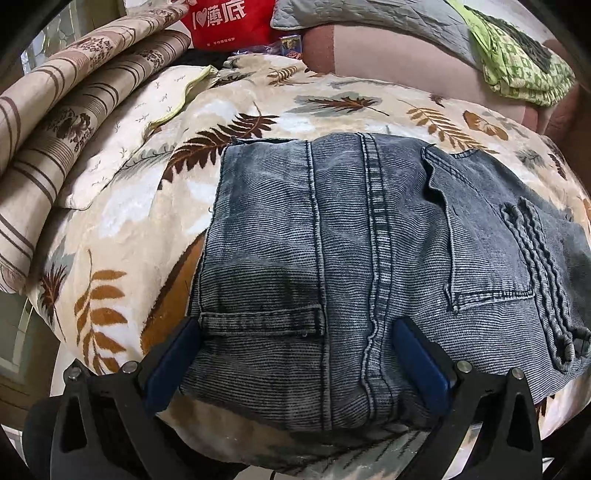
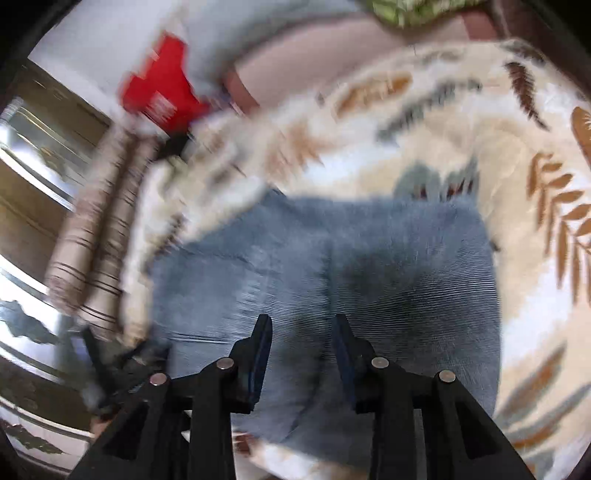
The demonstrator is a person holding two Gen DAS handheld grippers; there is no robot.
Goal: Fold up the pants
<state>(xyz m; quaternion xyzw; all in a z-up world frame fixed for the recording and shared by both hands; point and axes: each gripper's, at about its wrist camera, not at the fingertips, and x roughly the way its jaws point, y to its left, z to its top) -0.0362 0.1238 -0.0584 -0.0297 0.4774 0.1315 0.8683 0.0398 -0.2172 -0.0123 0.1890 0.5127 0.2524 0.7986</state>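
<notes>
Grey-blue denim pants [image 1: 369,258] lie folded into a compact rectangle on a leaf-patterned blanket [image 1: 122,206], with the back pocket and the waistband with its belt loop at the right. My left gripper [image 1: 295,328] is open wide over the near edge of the fold, its blue pads either side of the cloth, holding nothing. In the right wrist view, which is blurred by motion, the pants [image 2: 369,266] fill the middle. My right gripper [image 2: 302,325] hovers above them, jaws apart and empty. The left gripper also shows there [image 2: 122,365] at the lower left.
A striped folded quilt [image 1: 66,122] lies at the left. A red bag [image 1: 229,22], a grey quilted pillow [image 1: 369,14] and a green patterned cloth [image 1: 524,66] lie at the back on a pinkish sofa [image 1: 399,55]. The blanket's near edge [image 1: 258,443] drops off.
</notes>
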